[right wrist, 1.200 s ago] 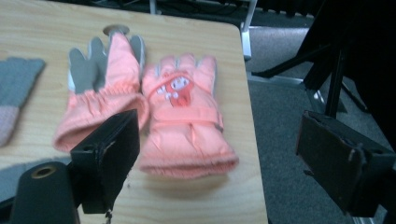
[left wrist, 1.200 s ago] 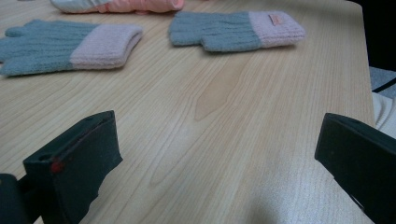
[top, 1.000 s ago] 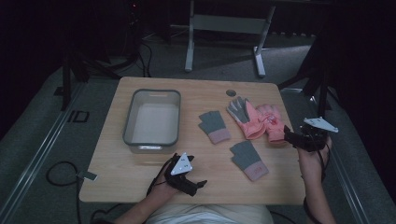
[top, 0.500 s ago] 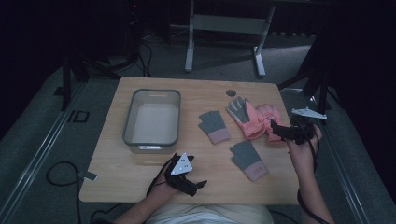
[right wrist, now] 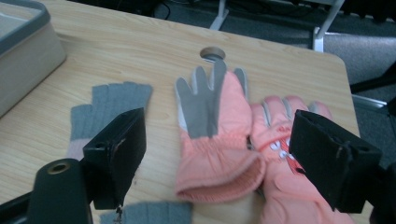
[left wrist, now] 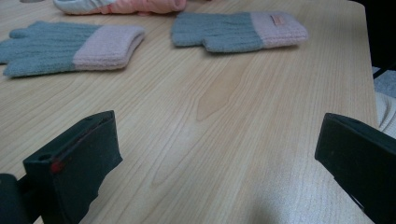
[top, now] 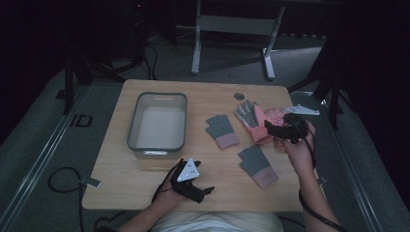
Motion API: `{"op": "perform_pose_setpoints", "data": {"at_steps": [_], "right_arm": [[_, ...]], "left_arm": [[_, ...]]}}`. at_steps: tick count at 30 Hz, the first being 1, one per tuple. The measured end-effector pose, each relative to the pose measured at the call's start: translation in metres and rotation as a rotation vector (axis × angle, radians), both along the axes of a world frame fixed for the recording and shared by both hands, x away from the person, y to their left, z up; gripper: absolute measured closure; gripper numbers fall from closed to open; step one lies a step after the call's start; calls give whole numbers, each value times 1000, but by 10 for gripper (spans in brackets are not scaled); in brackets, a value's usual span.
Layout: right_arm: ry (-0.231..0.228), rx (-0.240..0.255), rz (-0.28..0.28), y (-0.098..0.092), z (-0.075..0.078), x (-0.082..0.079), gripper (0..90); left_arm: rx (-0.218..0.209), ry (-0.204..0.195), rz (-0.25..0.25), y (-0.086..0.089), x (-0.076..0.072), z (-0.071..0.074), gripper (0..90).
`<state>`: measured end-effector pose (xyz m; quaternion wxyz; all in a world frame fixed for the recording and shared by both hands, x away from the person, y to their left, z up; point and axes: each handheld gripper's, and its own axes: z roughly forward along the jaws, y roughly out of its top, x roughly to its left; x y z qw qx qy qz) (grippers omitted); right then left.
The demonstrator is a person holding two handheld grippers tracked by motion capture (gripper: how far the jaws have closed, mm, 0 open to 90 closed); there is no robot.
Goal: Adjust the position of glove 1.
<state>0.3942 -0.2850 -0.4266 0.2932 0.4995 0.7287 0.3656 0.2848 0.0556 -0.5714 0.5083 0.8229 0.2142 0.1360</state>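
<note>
Tabletop (top: 121, 193), items listed from the person's left to right.

1. Grey-rimmed tub (top: 158, 145): stands left of centre, nothing visible inside.
2. Left gripper (top: 205, 191): rests at the near edge in front of the tub, jaws wide apart with bare wood between them; well apart from every glove.
3. Far grey knit glove (top: 221, 130): lies flat with its pink cuff toward the person.
4. Near grey knit glove (top: 257, 165): lies flat closer to the person, pink cuff also nearest.
5. Salmon ski gloves, a pair. First salmon glove (right wrist: 211, 135): grey palm up, fingers pointing to the table's far edge, open cuff facing the right gripper; long axis runs far-to-near, roughly in line with the jaws' reach. Second salmon glove (right wrist: 285, 154): touches it on the right, partly behind the right-hand jaw.
6. Right gripper (top: 271, 129): hovers at the pair's cuff end, jaws apart after a slight closing, nothing clamped; the first glove's cuff sits just ahead between them. Judged the nearer hand by far for this pair.
</note>
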Motion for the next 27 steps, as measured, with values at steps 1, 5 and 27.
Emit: {"op": "perform_pose_setpoints", "data": {"at_steps": [1, 5, 27], "right_arm": [[2, -6, 14, 6, 1, 3, 202], [1, -9, 35, 15, 2, 6, 218], [11, -17, 256, 80, -12, 35, 329]], "left_arm": [[1, -1, -1, 0, 0, 0, 0], [-1, -1, -2, 0, 0, 0, 0], [-6, 3, -6, 1, 0, 0, 0]]}}
